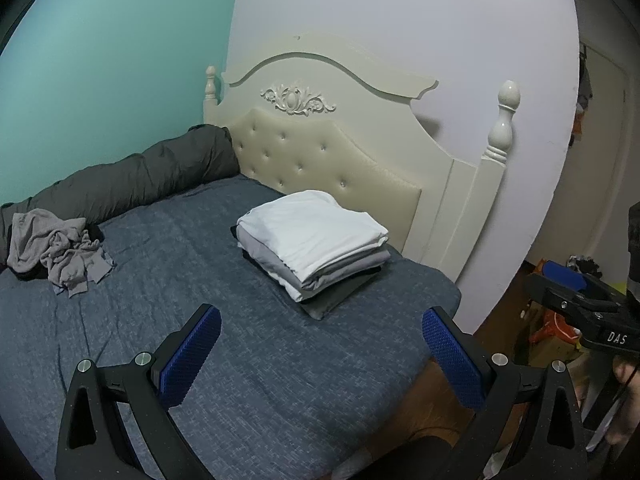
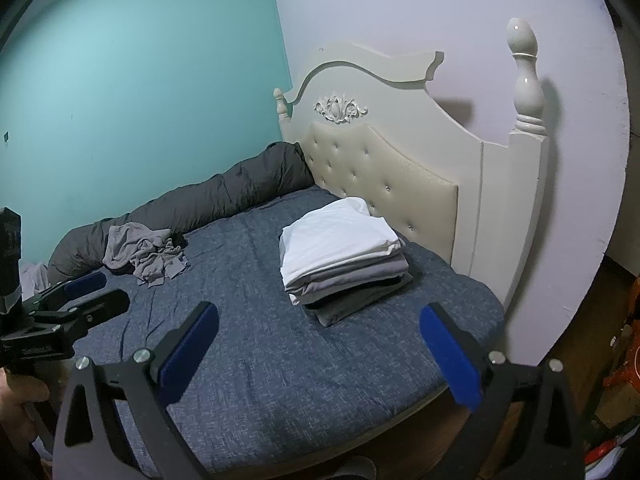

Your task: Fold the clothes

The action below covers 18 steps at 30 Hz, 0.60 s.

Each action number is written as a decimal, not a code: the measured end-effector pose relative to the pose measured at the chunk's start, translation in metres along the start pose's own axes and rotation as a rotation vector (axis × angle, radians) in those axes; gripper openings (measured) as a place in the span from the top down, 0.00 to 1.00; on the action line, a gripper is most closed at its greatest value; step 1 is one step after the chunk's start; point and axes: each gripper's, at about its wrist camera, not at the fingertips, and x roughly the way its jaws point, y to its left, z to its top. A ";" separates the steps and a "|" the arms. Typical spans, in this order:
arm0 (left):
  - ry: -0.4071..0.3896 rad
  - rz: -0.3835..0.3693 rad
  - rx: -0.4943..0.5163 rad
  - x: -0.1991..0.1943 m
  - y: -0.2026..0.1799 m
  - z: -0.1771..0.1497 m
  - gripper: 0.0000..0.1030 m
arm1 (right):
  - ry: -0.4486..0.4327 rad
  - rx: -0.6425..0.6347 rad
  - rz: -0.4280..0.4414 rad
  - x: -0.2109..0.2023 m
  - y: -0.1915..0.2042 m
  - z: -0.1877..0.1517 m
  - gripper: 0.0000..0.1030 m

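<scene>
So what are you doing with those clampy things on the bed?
A person is folding clothes using a handheld gripper in each hand. Right now the left gripper and right gripper both hang open and empty above the blue bedsheet. A neat stack of folded clothes, white on top, sits near the headboard. A crumpled grey garment waits unfolded by the rolled dark duvet along the wall.

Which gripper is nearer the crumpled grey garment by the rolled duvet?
Left. The left gripper sits on the side of the crumpled grey garment; the right gripper is farther over, beyond the bed's edge, nearer the folded stack.
</scene>
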 end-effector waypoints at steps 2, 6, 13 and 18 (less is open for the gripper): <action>-0.006 0.001 0.000 -0.004 0.000 -0.002 0.00 | -0.003 0.000 -0.001 -0.003 0.001 -0.001 0.02; -0.015 -0.002 0.005 -0.012 -0.001 -0.004 0.00 | -0.009 -0.002 -0.005 -0.006 0.002 -0.004 0.02; -0.022 0.011 0.012 -0.022 -0.002 -0.011 0.00 | -0.017 0.003 -0.013 -0.012 0.005 -0.008 0.01; -0.028 0.014 0.010 -0.027 -0.001 -0.015 0.00 | -0.023 0.003 -0.016 -0.017 0.008 -0.013 0.01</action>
